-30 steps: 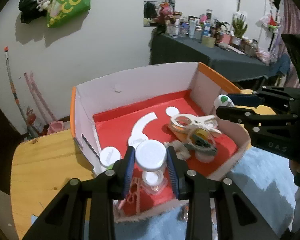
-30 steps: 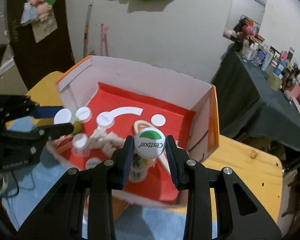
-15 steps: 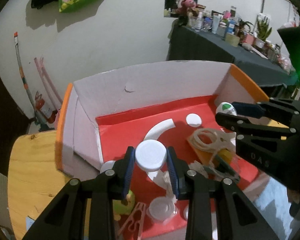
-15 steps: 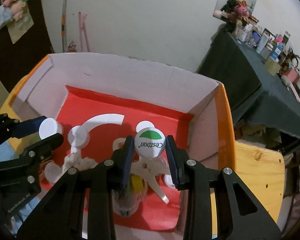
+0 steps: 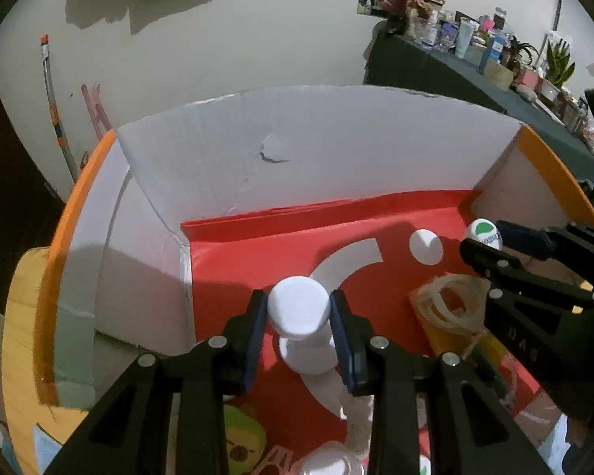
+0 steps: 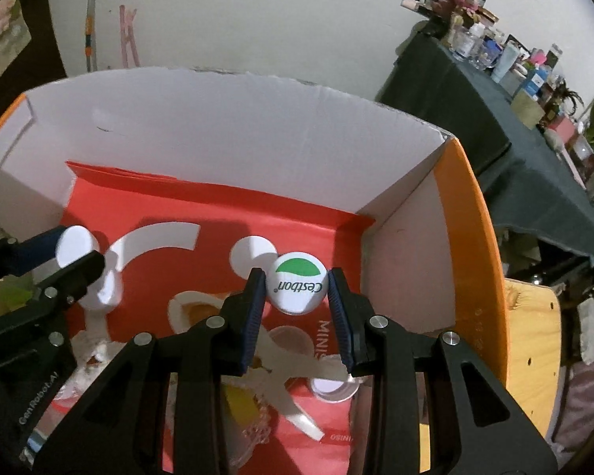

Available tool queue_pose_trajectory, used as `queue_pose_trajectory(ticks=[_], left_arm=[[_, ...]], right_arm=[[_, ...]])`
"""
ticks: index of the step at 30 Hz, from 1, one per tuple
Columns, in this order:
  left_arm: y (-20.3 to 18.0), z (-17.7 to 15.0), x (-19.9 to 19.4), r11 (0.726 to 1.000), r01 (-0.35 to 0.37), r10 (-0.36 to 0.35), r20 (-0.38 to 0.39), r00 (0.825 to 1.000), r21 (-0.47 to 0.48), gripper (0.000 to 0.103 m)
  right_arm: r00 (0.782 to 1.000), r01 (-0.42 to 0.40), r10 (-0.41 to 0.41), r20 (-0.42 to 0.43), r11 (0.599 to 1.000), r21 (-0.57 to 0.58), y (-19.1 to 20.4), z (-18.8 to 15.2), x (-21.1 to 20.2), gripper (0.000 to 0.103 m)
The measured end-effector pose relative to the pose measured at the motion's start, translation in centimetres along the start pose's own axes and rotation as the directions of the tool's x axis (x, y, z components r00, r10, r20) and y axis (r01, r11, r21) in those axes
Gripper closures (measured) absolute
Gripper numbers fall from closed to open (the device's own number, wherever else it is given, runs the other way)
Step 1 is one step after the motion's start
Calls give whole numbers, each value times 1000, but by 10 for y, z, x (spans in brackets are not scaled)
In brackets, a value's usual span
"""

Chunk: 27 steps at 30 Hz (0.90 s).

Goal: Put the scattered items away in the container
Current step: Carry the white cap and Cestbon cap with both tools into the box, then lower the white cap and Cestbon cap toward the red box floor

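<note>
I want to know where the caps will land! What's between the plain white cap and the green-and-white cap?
In the right wrist view, bare red box floor with its printed white arc and dot lies between the plain white cap and the green-and-white cap.

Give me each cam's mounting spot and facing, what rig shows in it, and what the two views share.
Left wrist: sits on the left gripper, faces down into the cardboard box; shows its own fingers clamping a plain white cap.
Right wrist: sits on the right gripper, faces down into the same box; shows its fingers clamping a Cestbon cap.
Shared: the box's red floor, and each view catches the other gripper at its edge.
</note>
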State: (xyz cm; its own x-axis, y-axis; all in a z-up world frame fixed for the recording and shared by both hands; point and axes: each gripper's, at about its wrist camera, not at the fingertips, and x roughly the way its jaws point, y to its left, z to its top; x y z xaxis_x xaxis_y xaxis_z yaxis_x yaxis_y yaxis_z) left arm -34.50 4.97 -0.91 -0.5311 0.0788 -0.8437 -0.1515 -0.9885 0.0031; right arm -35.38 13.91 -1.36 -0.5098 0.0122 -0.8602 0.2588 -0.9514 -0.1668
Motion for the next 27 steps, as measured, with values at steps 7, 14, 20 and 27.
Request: queue_pose_trajectory(ticks=[7,14,20,27], left_arm=[[3,4,14,1000,-12,11,-28,1000,-24,69],[5,7,19,998,-38,36,-56,998,-39,69],[5,8,22,997,-57,53,-75,996,-43,69],[5,11,29,997,-63,59,-97,994,-36,69]], right_arm=[[1000,20,-20,-19,1000,-7,2,1,12,73],[999,30,-31,-42,999,-23,1,2,19,73],[998,32,-34,-59,999,-29,-1,2,23,73],[997,32,-34,-68,999,-34,-1,1,30,73]])
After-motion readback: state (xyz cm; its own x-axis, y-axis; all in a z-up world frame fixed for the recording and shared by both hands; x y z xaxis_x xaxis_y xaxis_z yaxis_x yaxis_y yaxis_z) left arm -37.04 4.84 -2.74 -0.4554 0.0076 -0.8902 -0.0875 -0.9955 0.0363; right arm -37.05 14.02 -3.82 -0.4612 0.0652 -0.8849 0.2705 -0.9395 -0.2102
